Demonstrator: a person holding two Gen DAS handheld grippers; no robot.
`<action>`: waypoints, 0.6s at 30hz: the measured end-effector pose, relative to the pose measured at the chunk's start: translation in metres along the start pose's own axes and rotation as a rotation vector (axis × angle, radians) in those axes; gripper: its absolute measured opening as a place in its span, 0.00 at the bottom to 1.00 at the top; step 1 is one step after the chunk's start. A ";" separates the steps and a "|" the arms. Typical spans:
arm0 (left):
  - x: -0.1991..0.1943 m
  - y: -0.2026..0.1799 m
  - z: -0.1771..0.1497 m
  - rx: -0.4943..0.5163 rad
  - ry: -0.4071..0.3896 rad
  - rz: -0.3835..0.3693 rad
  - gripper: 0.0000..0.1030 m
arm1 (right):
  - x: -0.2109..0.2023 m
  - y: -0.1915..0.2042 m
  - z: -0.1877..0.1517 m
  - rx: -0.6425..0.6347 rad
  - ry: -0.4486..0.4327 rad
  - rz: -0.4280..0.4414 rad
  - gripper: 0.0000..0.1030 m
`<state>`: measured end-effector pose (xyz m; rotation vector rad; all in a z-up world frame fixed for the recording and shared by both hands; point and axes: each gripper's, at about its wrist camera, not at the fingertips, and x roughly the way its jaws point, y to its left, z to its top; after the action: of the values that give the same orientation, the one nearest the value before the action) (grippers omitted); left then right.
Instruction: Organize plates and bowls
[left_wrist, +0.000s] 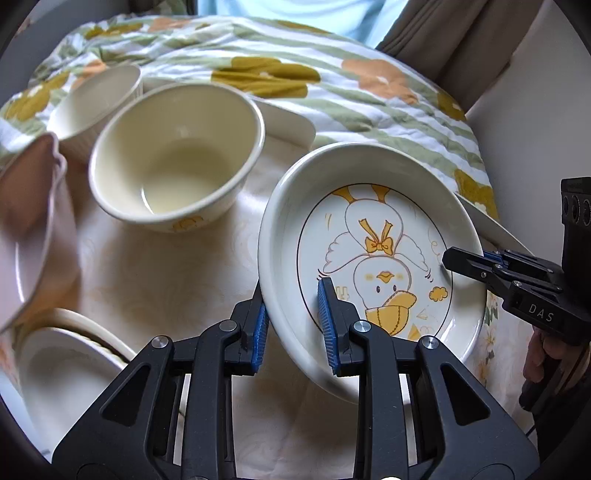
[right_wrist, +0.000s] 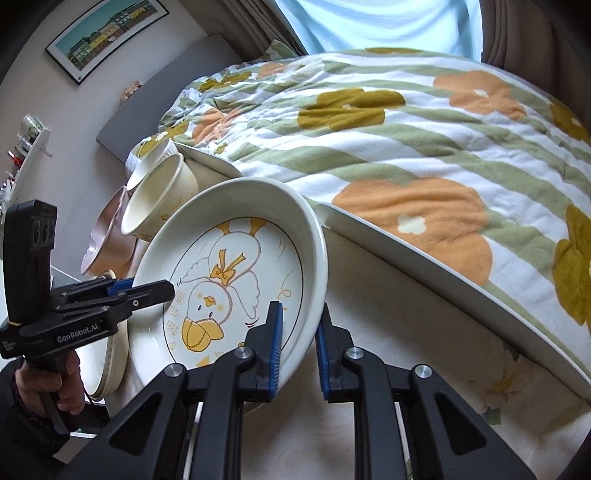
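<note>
A deep cream plate with a yellow duck drawing (left_wrist: 388, 236) (right_wrist: 229, 266) is tilted over the patterned tablecloth, held at two opposite sides. My left gripper (left_wrist: 291, 299) (right_wrist: 147, 291) is shut on its near-left rim, one blue pad inside the plate and one outside. My right gripper (right_wrist: 299, 317) (left_wrist: 469, 262) is shut on the opposite rim in the same way. A cream bowl (left_wrist: 177, 155) (right_wrist: 162, 195) stands just left of the plate. A ribbed white bowl (left_wrist: 96, 99) (right_wrist: 151, 155) sits behind it.
A pink bowl (left_wrist: 33, 221) (right_wrist: 107, 229) lies tilted at the far left, above stacked plates (left_wrist: 74, 354) (right_wrist: 114, 354). A white tray rim (left_wrist: 288, 122) (right_wrist: 406, 243) borders the table against a flowered quilt (left_wrist: 280, 74) (right_wrist: 406, 147). A hand (right_wrist: 48, 387) holds the left gripper's handle.
</note>
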<state>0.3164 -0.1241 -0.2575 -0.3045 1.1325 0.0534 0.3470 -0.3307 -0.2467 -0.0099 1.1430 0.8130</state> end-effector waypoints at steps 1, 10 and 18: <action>-0.005 -0.001 0.000 0.009 -0.008 0.001 0.22 | -0.004 0.003 0.000 -0.004 -0.010 -0.005 0.15; -0.079 0.004 -0.005 0.079 -0.083 -0.041 0.22 | -0.056 0.052 -0.008 0.023 -0.094 -0.046 0.15; -0.145 0.050 -0.024 0.154 -0.121 -0.121 0.22 | -0.084 0.131 -0.036 0.083 -0.158 -0.119 0.15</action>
<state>0.2232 -0.0663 -0.1474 -0.2293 0.9897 -0.1206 0.2284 -0.2989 -0.1442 0.0540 1.0162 0.6485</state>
